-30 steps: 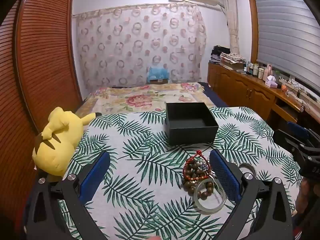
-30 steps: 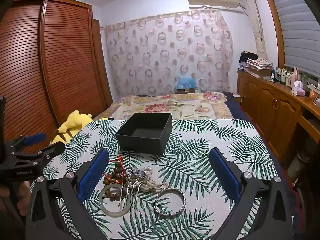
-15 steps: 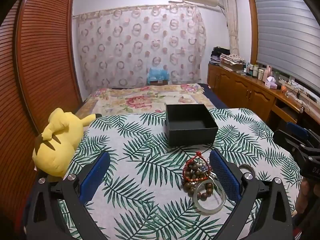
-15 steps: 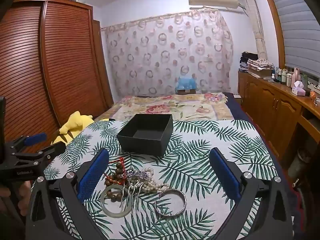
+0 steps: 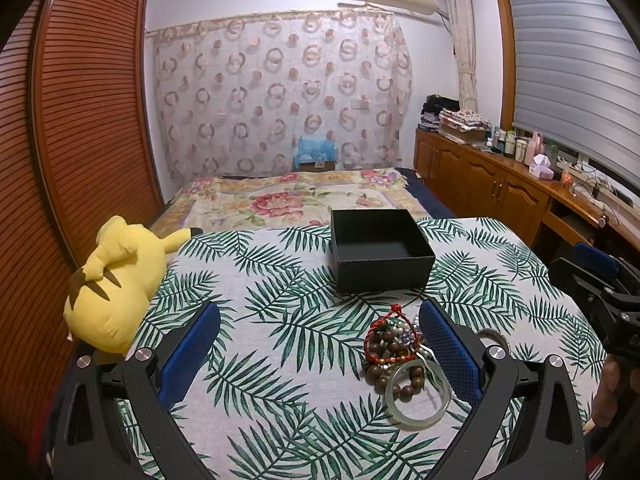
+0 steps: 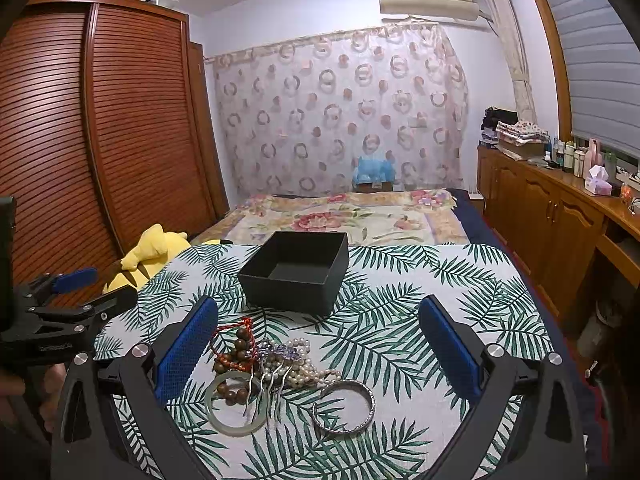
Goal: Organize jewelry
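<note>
left gripper [image 5: 320, 354] | black frame, silver screws | my fingers [image 5: 450, 354]: blue textured pads | right gripper [image 6: 318, 354]: same

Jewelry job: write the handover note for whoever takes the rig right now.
Left gripper: open, empty, above the table.
Right gripper: open, empty, over the jewelry.
Black box: open, nothing seen inside, mid-table.
On the cloth before it: jade bangle, wooden bead bracelet, pearl strand, silver bangle, hairpins.
Done: nothing.
Left: every piece, probably into the box.
</note>
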Demonstrator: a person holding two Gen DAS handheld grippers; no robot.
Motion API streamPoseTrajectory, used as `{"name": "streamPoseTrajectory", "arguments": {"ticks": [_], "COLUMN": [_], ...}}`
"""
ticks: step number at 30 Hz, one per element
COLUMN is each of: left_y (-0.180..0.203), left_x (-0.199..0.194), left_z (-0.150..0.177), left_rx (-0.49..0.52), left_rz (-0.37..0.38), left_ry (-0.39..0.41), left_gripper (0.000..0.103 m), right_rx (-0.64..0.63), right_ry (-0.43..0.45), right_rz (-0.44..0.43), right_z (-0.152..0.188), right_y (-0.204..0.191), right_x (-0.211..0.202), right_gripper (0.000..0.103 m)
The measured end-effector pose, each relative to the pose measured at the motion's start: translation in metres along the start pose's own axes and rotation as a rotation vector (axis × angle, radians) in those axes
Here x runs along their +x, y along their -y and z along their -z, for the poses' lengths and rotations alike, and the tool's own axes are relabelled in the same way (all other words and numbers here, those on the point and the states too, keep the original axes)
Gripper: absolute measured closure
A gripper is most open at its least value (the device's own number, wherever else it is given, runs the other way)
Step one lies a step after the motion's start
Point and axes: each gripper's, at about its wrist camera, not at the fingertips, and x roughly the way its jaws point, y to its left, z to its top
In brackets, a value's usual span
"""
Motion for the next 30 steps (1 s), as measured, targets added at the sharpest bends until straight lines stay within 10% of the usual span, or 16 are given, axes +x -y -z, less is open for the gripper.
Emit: {"name": "streamPoseTrajectory", "arguments": {"ticks": [30], "left_y": [0.0023], "left_x": [-0.0063], "left_z": [-0.0045], "left_rx": [-0.004], "left_rz": [0.003], "left_ry": [0.001], "left_gripper": [0.007], "right_rx": [0.0], "right_ry": [0.003], "right_rz": [-0.001], "right_z": [0.0026], "right_y": [0.002], "right_x": [0.0005], "right_gripper": [0.002]}}
